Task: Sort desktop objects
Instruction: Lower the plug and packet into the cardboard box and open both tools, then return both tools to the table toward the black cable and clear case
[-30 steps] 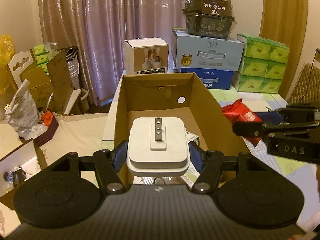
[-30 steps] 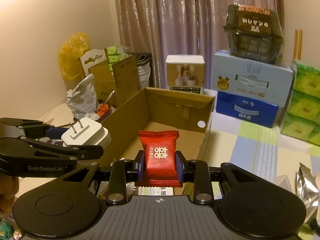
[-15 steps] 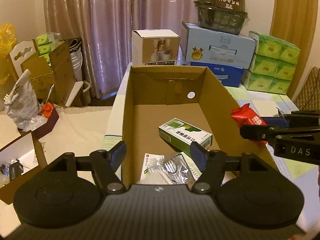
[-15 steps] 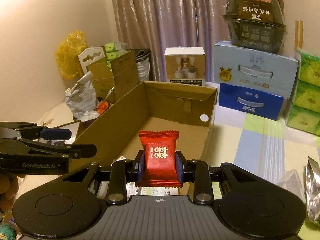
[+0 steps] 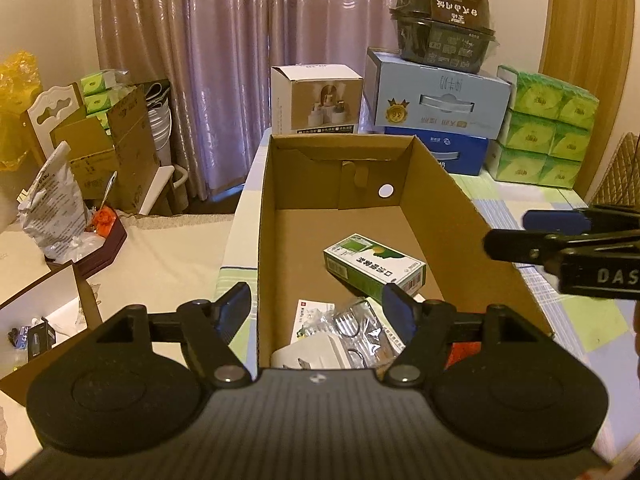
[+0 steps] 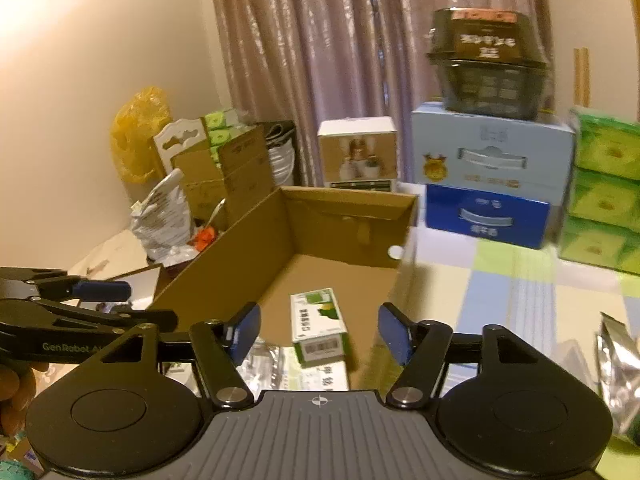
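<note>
An open cardboard box (image 5: 264,208) (image 6: 224,272) lies ahead of both grippers. On its floor are a green-and-white medicine box (image 5: 374,268) (image 6: 318,324), a foil blister pack (image 5: 352,324) and a white plug charger (image 5: 316,356) at the near end. A red patch (image 5: 462,350), which looks like the red candy packet, shows under the finger linkage. My left gripper (image 5: 318,308) (image 6: 148,304) stands open over the box's near end, holding nothing. My right gripper (image 6: 320,332) (image 5: 508,232) hovers at the box's right side; its jaws are opening with nothing between them.
Behind the box stand a white product box (image 5: 316,100), stacked blue cartons (image 5: 436,120) topped by a black noodle bowl (image 5: 440,20), and green tissue packs (image 5: 548,132). A silver foil bag (image 6: 616,360) lies right. Cardboard clutter (image 5: 112,152) and a small open box (image 5: 44,312) sit left.
The left gripper let go of the white charger, which now lies in the box. The right gripper's jaws spread and the red candy packet has dropped from between them.
</note>
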The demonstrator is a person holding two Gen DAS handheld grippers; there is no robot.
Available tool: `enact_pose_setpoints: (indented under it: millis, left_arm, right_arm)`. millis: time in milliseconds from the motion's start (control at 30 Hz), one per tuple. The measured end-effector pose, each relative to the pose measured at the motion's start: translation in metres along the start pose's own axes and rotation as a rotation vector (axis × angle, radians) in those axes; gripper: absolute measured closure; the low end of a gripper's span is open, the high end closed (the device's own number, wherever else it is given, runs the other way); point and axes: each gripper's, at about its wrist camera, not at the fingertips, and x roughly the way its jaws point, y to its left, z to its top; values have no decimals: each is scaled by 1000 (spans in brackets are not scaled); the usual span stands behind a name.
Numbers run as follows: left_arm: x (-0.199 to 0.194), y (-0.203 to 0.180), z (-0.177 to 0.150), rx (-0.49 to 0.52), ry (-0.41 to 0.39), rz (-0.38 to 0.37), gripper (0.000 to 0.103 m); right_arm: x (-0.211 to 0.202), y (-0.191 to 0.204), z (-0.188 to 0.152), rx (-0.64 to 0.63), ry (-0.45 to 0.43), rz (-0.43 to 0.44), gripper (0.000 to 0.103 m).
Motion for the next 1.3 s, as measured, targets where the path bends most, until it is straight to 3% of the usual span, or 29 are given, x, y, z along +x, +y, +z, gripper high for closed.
enact_pose_setpoints:
  millis: [367,667,900,1133,1300]
  left_arm:
    - [-27,-25,-4,10,-19,7,25]
    - [-48,-63,-4,46,-35,-33,19]
    - [-62,-99,-7,95,-55,-87,10]
    - [-81,-140,-13,114,-83,-193,1]
    - [-86,-180,-18,164,-90,-261,1]
  right_arm:
    - [-55,-23,-16,43,-24,-34,23]
    - [-95,-50,-33,85,-35,-79,15]
    - [-135,-78,-56,118,-43,-137,6]
    - [-169,-113,-92,175,-13,-229,4]
    - [-191,-137,-110,206,1,-282,4]
